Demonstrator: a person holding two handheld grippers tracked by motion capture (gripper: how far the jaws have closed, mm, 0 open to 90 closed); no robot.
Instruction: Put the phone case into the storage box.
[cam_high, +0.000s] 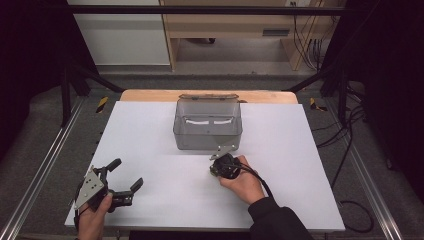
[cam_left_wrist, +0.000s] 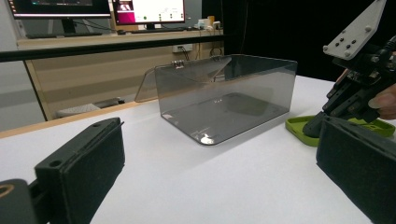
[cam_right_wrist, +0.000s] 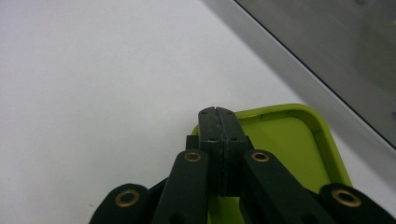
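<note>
Right gripper (cam_right_wrist: 218, 112) closed over green tray (cam_right_wrist: 285, 140); high view hides tray.

No readable text, label, brand or number on anything.

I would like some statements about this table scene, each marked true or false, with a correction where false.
1. The right hand-held gripper has its jaws closed together. True.
2. The left hand-held gripper is closed on the green tray. False: its jaws stand wide apart with nothing between them, away from the tray.
3. The green tray lies on the white table beside the clear box. True.
4. The clear box holds several items. False: it looks empty, and its lid is swung open at the back.
5. The right hand-held gripper's tips are over the edge of the green tray. True.
</note>
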